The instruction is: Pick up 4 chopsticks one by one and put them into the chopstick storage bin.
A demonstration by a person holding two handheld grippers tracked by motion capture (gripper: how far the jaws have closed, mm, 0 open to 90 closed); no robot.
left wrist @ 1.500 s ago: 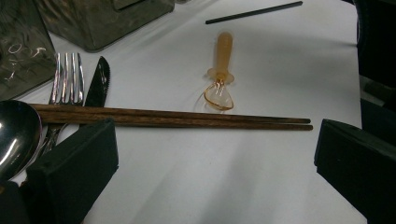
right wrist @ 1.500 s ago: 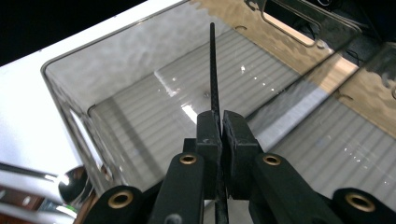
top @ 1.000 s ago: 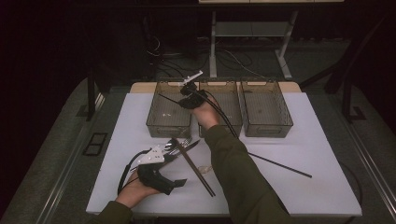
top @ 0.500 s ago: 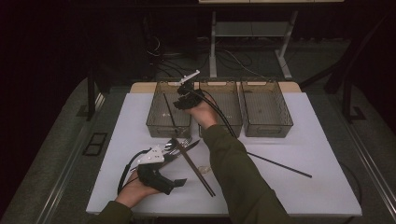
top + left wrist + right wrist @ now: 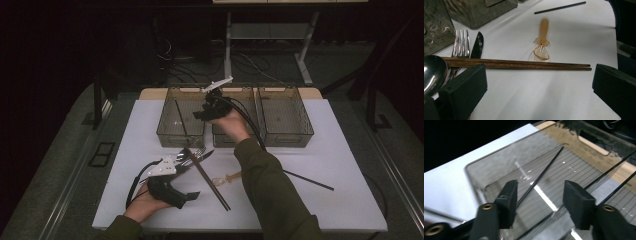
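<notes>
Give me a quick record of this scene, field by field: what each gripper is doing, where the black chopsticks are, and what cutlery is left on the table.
right gripper: jaws just opened, nothing between them, above the left bin
black chopstick: lying in the left bin
second black chopstick: on the table
left gripper: open, near the wooden chopsticks
other cutlery: fork, knife, metal spoon, amber spoon

The white table top (image 5: 320,150) is lit from above against dark surroundings; glare streaks the clear plastic bin (image 5: 499,175), whose edges blur.
</notes>
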